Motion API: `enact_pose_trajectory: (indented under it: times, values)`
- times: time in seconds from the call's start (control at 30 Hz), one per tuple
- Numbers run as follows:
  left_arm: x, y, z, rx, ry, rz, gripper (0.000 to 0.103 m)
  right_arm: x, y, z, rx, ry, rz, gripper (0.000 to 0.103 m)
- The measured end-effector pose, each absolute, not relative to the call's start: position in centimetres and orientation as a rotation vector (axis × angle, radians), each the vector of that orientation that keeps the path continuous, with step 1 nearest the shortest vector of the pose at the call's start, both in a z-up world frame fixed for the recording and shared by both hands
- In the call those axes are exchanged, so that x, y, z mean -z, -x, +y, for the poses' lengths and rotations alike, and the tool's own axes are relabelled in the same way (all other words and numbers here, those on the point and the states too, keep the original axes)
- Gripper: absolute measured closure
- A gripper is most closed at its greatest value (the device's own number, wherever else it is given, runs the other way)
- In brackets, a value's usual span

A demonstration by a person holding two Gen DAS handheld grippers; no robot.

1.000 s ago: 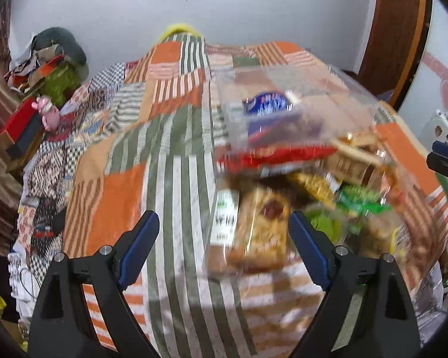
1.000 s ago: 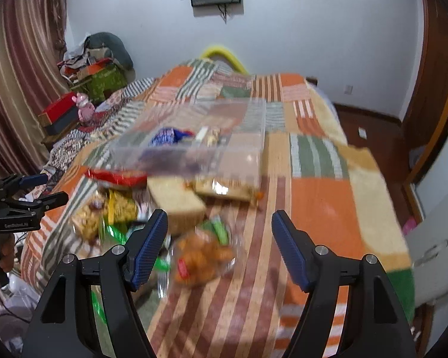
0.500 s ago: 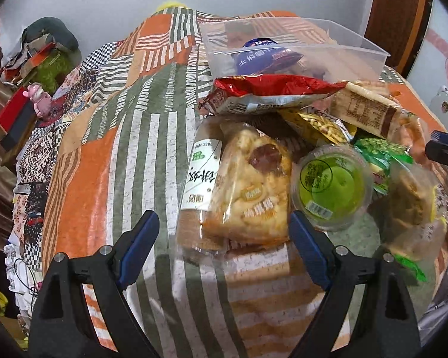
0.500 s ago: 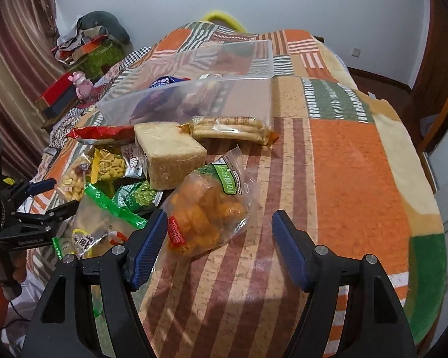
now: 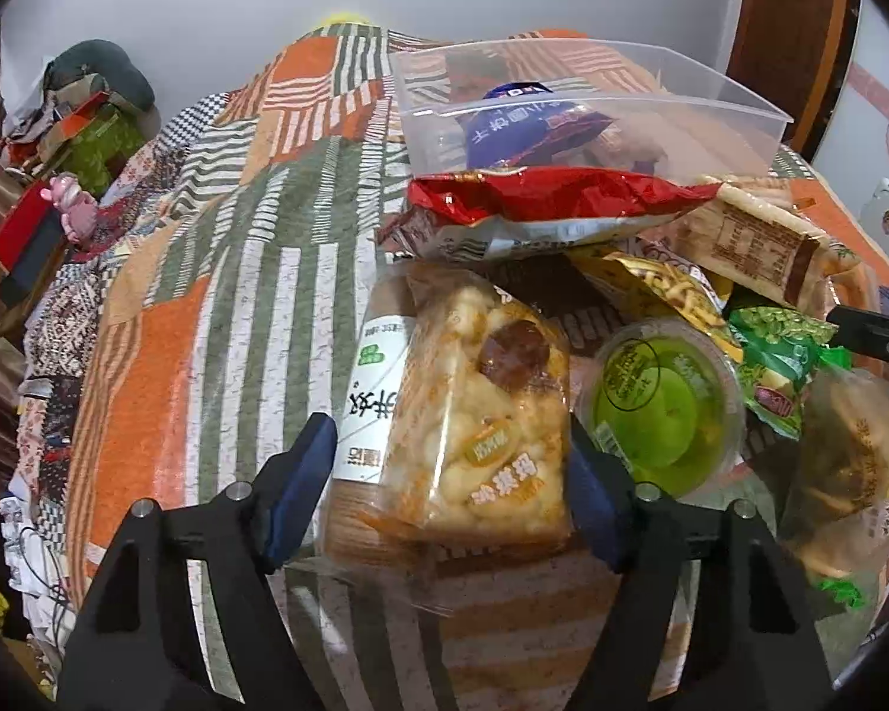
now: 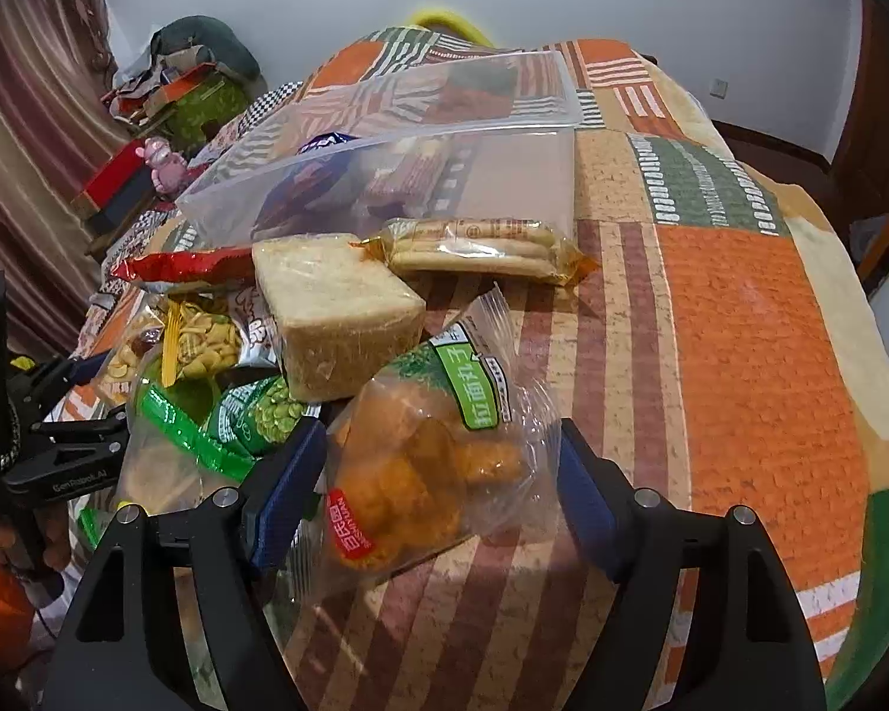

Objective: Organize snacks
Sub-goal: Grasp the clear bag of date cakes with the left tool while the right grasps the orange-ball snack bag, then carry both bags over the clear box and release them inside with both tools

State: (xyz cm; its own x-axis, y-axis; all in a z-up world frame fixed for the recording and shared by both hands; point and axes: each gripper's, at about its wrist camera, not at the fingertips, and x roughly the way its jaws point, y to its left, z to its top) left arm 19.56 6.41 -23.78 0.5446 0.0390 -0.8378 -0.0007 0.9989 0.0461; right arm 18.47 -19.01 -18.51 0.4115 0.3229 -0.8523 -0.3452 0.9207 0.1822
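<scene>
Both grippers are hovering wide open and empty, the left gripper (image 5: 450,474) straddling a crinkly, crushable puffed-rice bag (image 5: 474,415) at lower centre, the right gripper (image 6: 441,474) around a soft fried-snack bag (image 6: 438,462), best pinched lightly across the middle.

Both tongs (image 5: 450,492) nearer the snacks (image 5: 468,415)
</scene>
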Motion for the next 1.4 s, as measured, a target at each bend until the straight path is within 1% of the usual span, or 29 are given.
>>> enact_pose_trajectory:
  times: [0.03, 0.07, 0.13, 0.23, 0.37, 0.43, 0.63, 0.9, 1.4]
  values:
    - [23.7, -19.5, 6.4, -0.024, -0.043, 0.984, 0.034, 18.5, -18.5, -19.1, -0.422, 0.023, 1.066, 0.030]
    - [23.5, -19.4, 6.4, -0.024, -0.044, 0.978, 0.038, 18.5, -18.4, -19.2, -0.429, 0.019, 1.065, 0.032]
    - [23.1, -19.2, 6.5, -0.023, -0.045, 0.958, 0.043, 18.5, -18.5, -19.3, -0.457, 0.001, 1.078, 0.043]
    - [22.6, -18.9, 6.8, -0.019, -0.030, 0.945, 0.053, 18.5, -18.4, -19.2, -0.459, -0.001, 1.075, 0.046]
    - [22.0, -18.5, 7.1, -0.011, -0.013, 0.938, 0.053, 18.0, -18.1, -19.1, -0.458, 0.004, 1.062, 0.052]
    - [21.5, -18.1, 7.0, -0.006, -0.015, 0.928, 0.053, 17.8, -18.0, -19.1, -0.456, 0.005, 1.054, 0.058]
    - [19.5, -16.6, 6.7, 0.018, 0.001, 0.894, 0.053, 16.9, -17.6, -19.5, -0.439, 0.016, 1.032, 0.062]
    - [16.5, -15.7, 6.2, 0.040, 0.027, 0.836, 0.053, 14.7, -17.1, -20.3, -0.427, -0.001, 0.975, 0.063]
    - [11.9, -19.0, 6.1, 0.060, 0.044, 0.736, 0.053, 9.9, -19.7, -20.0, -0.420, -0.014, 0.814, 0.063]
